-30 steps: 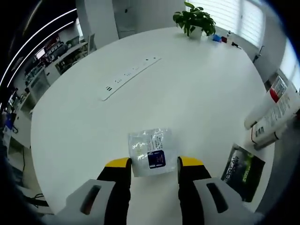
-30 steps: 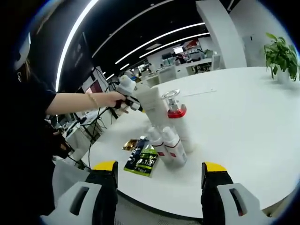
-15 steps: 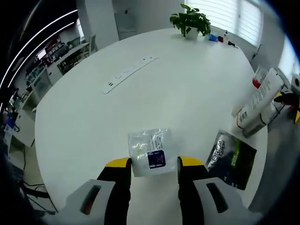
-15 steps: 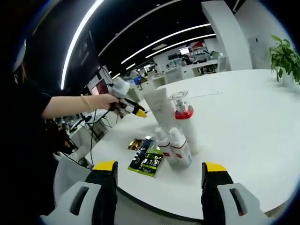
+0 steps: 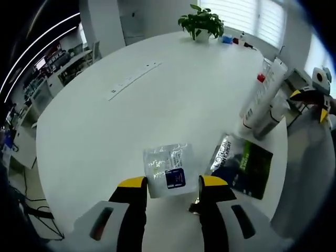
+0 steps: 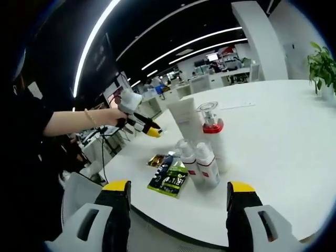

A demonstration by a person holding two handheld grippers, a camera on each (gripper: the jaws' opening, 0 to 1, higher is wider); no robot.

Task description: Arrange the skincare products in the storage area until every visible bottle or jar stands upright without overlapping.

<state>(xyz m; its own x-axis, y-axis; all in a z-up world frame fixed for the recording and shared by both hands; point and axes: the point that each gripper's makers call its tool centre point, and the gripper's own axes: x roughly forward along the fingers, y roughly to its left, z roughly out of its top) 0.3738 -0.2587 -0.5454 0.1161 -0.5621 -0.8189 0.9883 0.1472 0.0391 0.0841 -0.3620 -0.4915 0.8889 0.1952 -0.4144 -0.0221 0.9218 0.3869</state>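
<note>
Left gripper (image 5: 171,182) is pinching a clear sachet (image 5: 167,169) with a dark label between its yellow-tipped jaws, lower centre of the left gripper view; it is hovering over the white round table (image 5: 131,121). A dark green sachet (image 5: 242,165) is lying flat at lower right of that view, just beside the table edge; a tall white tube (image 5: 262,94) and a bottle beside it are standing at right; a potted plant (image 5: 200,22) is sitting at the top, well apart.

Right gripper (image 6: 177,191) is spread wide, holding nothing, at the bottom of the right gripper view; it is facing the product cluster at centre: a pump bottle with red collar (image 6: 212,131), two small white bottles (image 6: 202,164) in front of it, all upright and touching or nearly so; whether they overlap cannot be told. A person's hand (image 6: 107,116) is holding the left gripper at middle left of this view.
</note>
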